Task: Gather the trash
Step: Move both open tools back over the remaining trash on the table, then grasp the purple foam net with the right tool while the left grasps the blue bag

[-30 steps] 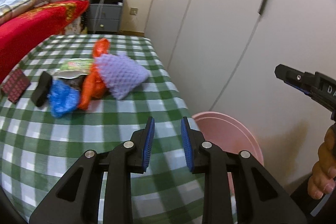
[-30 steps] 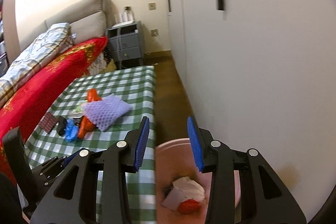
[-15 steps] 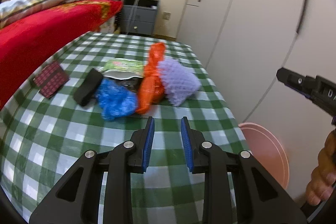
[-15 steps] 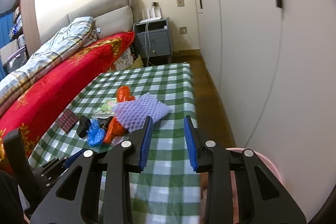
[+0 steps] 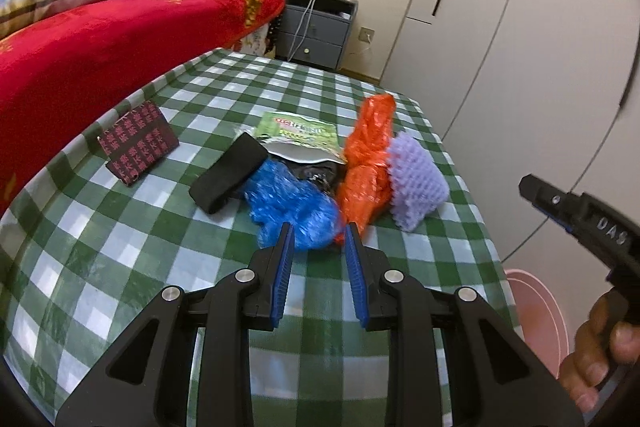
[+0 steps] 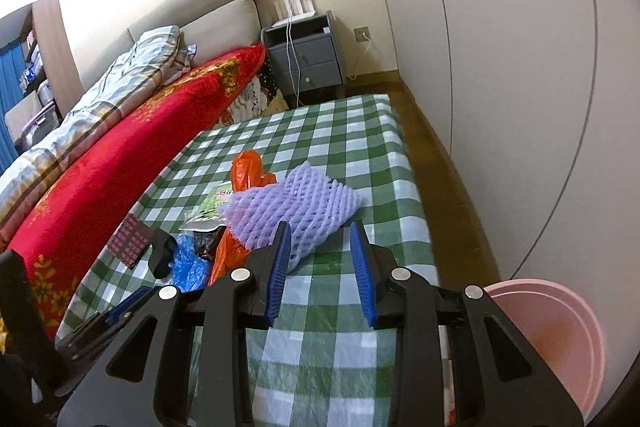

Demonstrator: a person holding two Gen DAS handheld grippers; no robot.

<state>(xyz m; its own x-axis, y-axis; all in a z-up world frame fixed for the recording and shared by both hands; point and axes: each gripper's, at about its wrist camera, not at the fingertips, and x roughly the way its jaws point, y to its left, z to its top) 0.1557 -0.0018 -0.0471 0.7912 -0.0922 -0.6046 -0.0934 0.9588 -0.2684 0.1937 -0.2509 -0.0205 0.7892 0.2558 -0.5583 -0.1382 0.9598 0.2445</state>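
1. Left gripper (image 5: 318, 241) – jaws partly spread, empty; blue plastic bag (image 5: 292, 205) just ahead.
2. Right gripper (image 6: 320, 241), narrowed lately, holds nothing; purple foam net (image 6: 296, 207) just beyond.
3. Pink bin (image 6: 560, 339) to its right – contents hidden, so progress is unclear; the pile remains.

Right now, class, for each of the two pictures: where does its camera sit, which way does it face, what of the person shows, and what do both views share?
Left wrist view: sits behind the left tool, facing the crumpled blue plastic bag on the green checked tablecloth; the right tool and the hand holding it show at right.
Right wrist view: sits behind the right tool, facing the purple foam fruit net; the left tool shows lower left.
Shared: the trash pile, orange plastic bag, pink plastic basin, red blanket, grey nightstand.
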